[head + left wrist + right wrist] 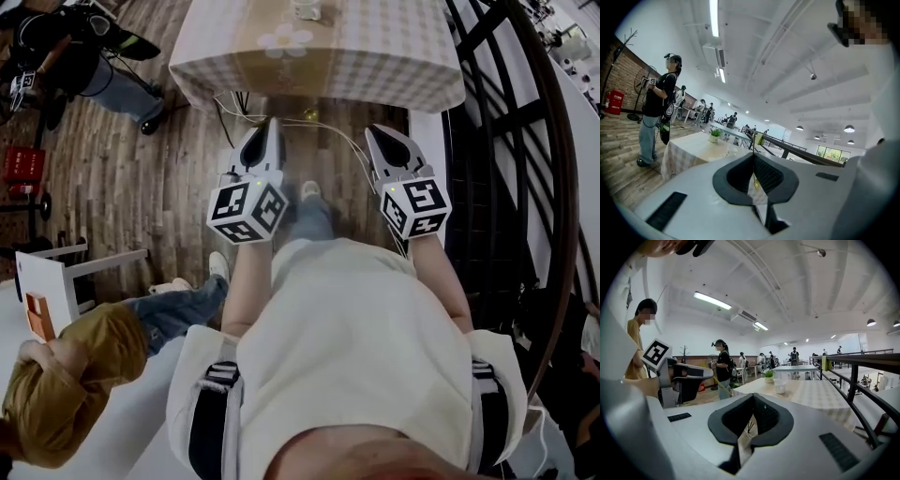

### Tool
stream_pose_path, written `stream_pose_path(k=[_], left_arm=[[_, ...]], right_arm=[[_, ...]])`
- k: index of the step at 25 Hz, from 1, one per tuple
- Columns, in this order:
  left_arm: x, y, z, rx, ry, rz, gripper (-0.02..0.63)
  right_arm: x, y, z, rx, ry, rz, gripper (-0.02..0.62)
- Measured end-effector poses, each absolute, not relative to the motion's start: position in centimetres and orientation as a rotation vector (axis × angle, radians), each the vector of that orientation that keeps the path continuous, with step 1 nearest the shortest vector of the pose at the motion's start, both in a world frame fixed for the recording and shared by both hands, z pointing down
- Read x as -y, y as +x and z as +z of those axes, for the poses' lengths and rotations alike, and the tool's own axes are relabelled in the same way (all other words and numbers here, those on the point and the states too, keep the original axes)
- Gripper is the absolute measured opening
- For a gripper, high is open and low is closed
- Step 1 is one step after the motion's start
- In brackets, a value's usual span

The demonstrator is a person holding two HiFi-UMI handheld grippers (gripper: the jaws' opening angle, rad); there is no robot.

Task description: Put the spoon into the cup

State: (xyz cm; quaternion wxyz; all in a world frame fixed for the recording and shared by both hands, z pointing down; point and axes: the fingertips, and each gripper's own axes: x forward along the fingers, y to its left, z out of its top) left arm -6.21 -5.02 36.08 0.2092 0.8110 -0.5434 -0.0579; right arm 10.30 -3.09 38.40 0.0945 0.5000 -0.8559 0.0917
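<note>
A clear cup (780,385) stands on a table with a checked cloth (820,394), some way ahead of both grippers. The same cup (307,9) shows at the top edge of the head view, beside a flower print on the cloth (286,39). I see no spoon in any view. My left gripper (273,124) and right gripper (372,131) are held side by side over the wooden floor, short of the table's near edge. Both point at the table. The left gripper (753,154) has its jaws together and empty. So does the right gripper (753,396).
A small potted plant (768,376) sits behind the cup. Cables (281,114) hang below the table edge. A black railing (487,141) runs along the right. A person in yellow (66,375) and a white stool (47,281) are at my left. Another person (658,108) stands further off.
</note>
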Motion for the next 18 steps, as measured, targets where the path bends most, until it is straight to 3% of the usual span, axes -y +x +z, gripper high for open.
stream_pose_path(k=[18], left_arm=[[22.4, -8.7, 37.4, 1.417, 2.289, -0.118, 0.005]], right_arm=[[19.5, 6.8, 39.4, 2.48, 1.536, 0.26, 0.0]])
